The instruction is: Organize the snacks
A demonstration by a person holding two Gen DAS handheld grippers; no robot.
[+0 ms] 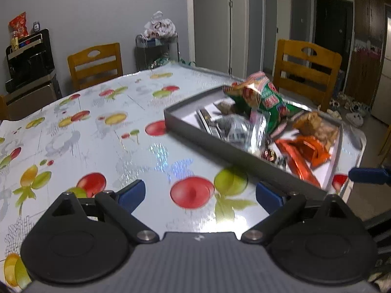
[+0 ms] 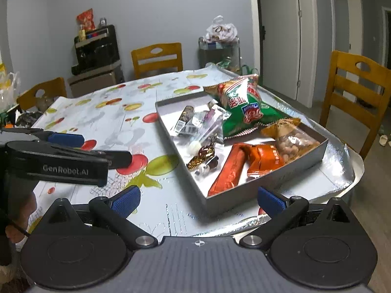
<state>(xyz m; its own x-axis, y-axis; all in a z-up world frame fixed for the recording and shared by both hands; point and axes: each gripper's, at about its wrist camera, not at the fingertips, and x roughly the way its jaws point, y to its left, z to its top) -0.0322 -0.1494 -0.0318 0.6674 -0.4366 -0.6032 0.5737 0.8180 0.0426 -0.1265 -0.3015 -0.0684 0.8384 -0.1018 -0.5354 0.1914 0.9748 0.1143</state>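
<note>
A grey shallow box (image 2: 266,190) sits on the fruit-print tablecloth at the table's right end; it also shows in the left wrist view (image 1: 195,131). It holds a green chip bag (image 2: 244,107), a clear bag of nuts (image 2: 293,141), orange packets (image 2: 264,158), an orange stick pack (image 2: 227,173), small dark packets (image 2: 188,119) and gold-wrapped candies (image 2: 202,156). My left gripper (image 1: 199,194) is open and empty over the cloth, left of the box. My right gripper (image 2: 199,199) is open and empty at the box's near corner. The left gripper shows from the side in the right wrist view (image 2: 66,151).
Wooden chairs (image 2: 157,58) (image 2: 354,90) (image 2: 41,95) stand around the table. A black appliance (image 2: 97,46) and a rack with a plastic bag (image 2: 220,46) stand by the far wall. The table edge (image 2: 352,183) lies close on the right. Shoes (image 1: 352,112) lie on the floor.
</note>
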